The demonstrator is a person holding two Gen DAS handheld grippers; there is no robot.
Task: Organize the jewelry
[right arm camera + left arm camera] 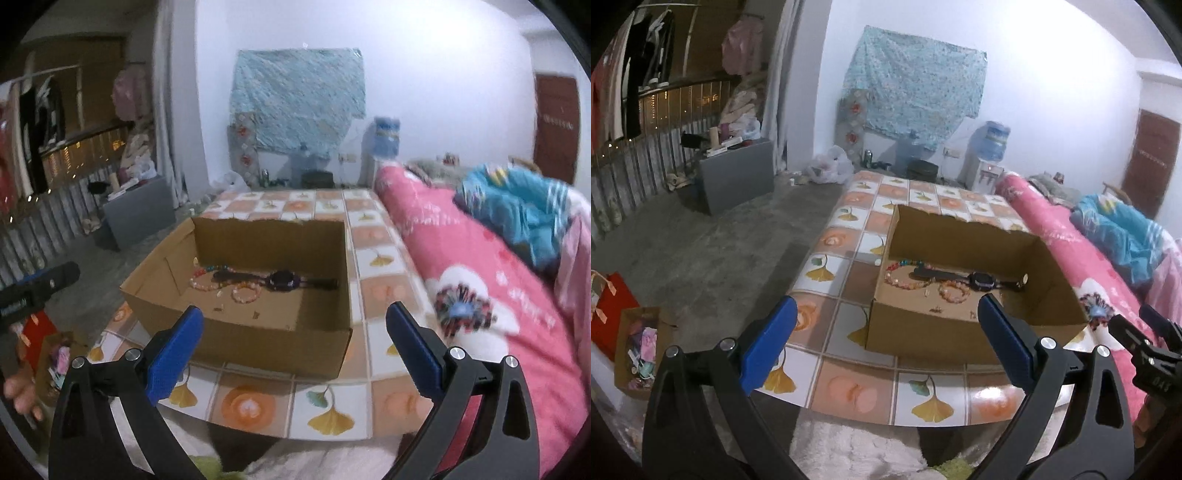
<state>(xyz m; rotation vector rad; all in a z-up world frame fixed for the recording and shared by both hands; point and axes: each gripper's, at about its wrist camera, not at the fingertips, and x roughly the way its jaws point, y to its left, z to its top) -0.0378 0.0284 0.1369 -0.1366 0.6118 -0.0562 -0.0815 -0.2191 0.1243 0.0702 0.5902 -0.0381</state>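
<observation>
An open cardboard box (923,332) stands on the tiled table (849,391). On its floor lie a black watch (979,280), a pink bead bracelet (905,281), an orange bead bracelet (955,291), a multicoloured bead string (905,264) and a few small pieces. My left gripper (886,314) hovers open over the table's near edge, short of the box, nothing between its fingers. In the right wrist view the same box (258,343) shows the watch (282,279) and bracelets (245,294). My right gripper (294,319) is open and empty, just before the box.
A pink flowered quilt (480,288) and a blue blanket (517,206) lie right of the table. On the floor at left stand a red bag (613,314), a small carton of trinkets (642,350) and a grey cabinet (738,177). The right gripper's tip (1145,332) shows at the left view's edge.
</observation>
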